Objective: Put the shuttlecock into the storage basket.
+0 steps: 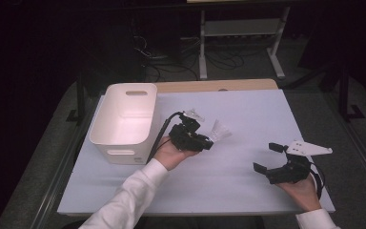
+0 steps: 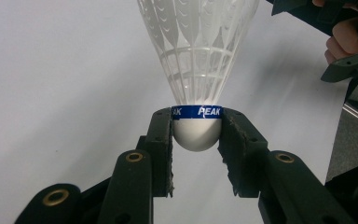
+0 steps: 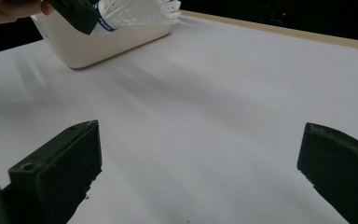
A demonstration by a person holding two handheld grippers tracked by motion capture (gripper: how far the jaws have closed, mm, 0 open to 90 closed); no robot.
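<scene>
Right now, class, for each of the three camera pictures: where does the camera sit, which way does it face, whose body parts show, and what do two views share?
High view: above the person's side, facing forward and down on the white table; both forearms show.
Left gripper view: rides the left gripper, along its jaws clamping the white feathered shuttlecock.
Right gripper view: rides the right gripper, low across the table toward the white plastic bin.
Shared: high and left gripper views both show the shuttlecock.

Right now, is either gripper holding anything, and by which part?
The left gripper clamps a shuttlecock by its rounded white cork base, at the blue band. The right gripper stands open, holding nothing.
</scene>
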